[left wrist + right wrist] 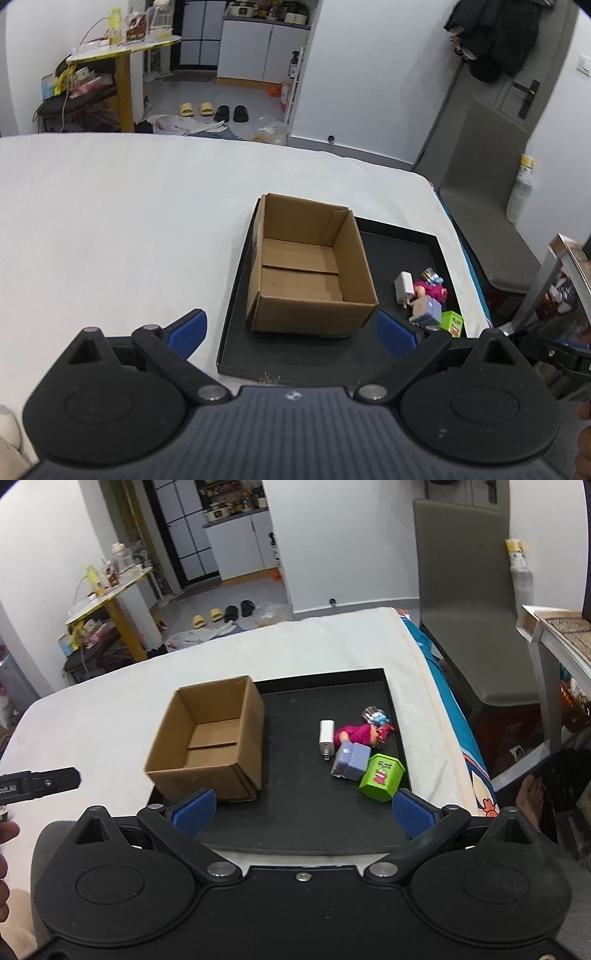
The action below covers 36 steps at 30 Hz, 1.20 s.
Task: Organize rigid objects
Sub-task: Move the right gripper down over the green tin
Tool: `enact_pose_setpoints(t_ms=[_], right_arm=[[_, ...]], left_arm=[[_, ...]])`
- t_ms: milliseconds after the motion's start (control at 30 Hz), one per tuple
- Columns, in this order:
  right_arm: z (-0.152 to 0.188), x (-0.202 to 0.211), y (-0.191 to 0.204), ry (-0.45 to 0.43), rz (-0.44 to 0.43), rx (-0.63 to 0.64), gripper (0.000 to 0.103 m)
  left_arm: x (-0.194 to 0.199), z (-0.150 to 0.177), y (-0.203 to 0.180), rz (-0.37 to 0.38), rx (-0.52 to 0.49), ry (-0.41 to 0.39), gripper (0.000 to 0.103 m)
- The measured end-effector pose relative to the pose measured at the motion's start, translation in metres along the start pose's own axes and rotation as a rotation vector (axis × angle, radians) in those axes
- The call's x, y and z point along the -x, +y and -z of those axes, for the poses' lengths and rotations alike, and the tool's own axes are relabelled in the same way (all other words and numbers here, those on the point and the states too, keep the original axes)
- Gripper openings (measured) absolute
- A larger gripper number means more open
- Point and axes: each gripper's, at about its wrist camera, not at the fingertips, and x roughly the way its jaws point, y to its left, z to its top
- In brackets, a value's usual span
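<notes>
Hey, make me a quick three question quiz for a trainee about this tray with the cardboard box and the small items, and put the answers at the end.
1. True or false: the cardboard box already holds one of the small items.
2. Which item lies nearest the right gripper? A) white charger B) green cube C) pink doll
3. Fill in: the box and the items all sit on a black ____.

Key:
1. False; its inside shows only bare cardboard.
2. B; it sits just beyond the gripper's right finger.
3. Tray.
</notes>
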Motion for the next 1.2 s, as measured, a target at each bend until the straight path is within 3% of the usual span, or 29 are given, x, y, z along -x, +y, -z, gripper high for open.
enact_pose_setpoints(t_ms=[433,567,767,967,1100,1200], right_arm=[[-0.011,-0.049,-0.044,0.009,0.072,-0.178,0.102],[-0.013,-0.065,-0.057,0.024,0.086,-0.237,0.098],[-0.015,-0.086,-0.072,0.049,0.102,-0.303,0.089],[-0.012,-0.112,-0.084,0.087,0.106,-0.355,0.072],[-0.009,-0.128,-0.091,0.106,0.131,-0.372,0.071],[-0.006,-0.140,-0.096,0.119,0.128,-0.388,0.068]], left_arm=[[-0.046,-0.011,0.017,-0.015,0.122,0.023,0.095],[-0.061,-0.013,0.022,-0.013,0.139,0.032,0.094],[-0.079,-0.016,0.027,-0.017,0.148,0.056,0.086],[-0.101,-0.017,0.034,-0.017,0.163,0.092,0.066],[-0.114,-0.018,0.036,-0.017,0.158,0.112,0.064],[-0.125,-0.018,0.037,-0.017,0.155,0.130,0.056]])
